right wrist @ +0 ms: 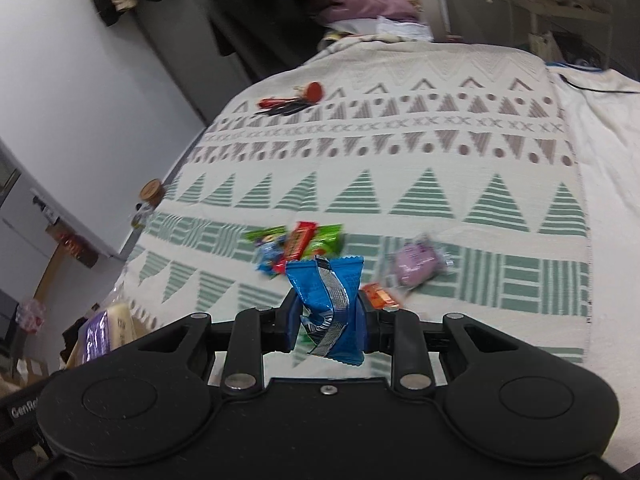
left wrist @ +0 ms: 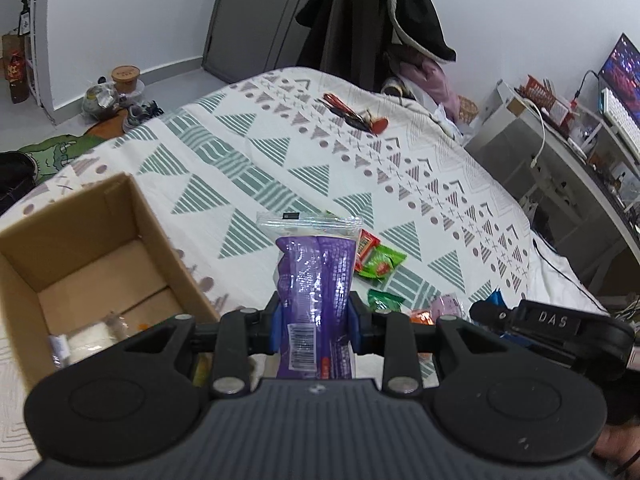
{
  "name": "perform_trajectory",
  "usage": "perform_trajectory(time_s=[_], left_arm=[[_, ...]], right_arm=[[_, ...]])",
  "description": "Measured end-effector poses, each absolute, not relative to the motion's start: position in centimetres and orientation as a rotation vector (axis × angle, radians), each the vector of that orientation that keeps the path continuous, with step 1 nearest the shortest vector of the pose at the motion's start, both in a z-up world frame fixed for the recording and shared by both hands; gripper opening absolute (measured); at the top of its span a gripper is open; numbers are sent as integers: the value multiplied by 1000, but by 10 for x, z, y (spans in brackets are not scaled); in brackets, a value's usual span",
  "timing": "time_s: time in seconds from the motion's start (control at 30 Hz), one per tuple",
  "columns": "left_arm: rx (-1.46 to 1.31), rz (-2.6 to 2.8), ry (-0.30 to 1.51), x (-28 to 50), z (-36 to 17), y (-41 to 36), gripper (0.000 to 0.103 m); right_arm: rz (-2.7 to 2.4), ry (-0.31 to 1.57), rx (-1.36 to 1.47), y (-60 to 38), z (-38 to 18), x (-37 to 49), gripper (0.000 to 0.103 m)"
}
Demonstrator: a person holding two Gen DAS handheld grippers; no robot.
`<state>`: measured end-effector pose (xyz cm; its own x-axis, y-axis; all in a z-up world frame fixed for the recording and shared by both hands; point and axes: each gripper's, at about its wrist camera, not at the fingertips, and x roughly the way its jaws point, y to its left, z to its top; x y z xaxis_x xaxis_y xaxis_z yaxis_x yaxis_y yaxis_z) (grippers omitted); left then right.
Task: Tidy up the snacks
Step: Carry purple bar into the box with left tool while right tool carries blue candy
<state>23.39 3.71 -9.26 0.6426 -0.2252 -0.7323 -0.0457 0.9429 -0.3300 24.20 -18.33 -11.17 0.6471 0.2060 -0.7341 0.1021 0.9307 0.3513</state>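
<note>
Both grippers are loaded above the bed (left wrist: 280, 160): the left gripper (left wrist: 316, 320) clamps a purple pack (left wrist: 316, 280) beside the box (left wrist: 132, 216); the right gripper (right wrist: 330, 320) pinches a blue packet (right wrist: 326, 296); next, probably, carry each over the box and release.

White walls (left wrist: 120, 12) all around. Grey floor (left wrist: 172, 76) by far wall. Big bed (left wrist: 280, 152) in middle, cover white with green and brown triangles. Grey door (left wrist: 256, 16) behind bed, dark coat (left wrist: 372, 12) hanging in front of it. Pink clothes (left wrist: 432, 80) piled at bed's far end. White desk (left wrist: 560, 148) at right side, with keyboard (left wrist: 620, 120) and lit screen (left wrist: 624, 64) on top. Shoes (left wrist: 140, 114) and green rug (left wrist: 60, 152) on floor at left.
</note>
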Motion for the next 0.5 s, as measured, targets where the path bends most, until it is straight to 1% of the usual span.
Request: perform_trajectory(time_s=[0.5], left_arm=[[-391,16,863,221,-100,120,30]], right_arm=[[250,884,322,-95,-99,239,27]])
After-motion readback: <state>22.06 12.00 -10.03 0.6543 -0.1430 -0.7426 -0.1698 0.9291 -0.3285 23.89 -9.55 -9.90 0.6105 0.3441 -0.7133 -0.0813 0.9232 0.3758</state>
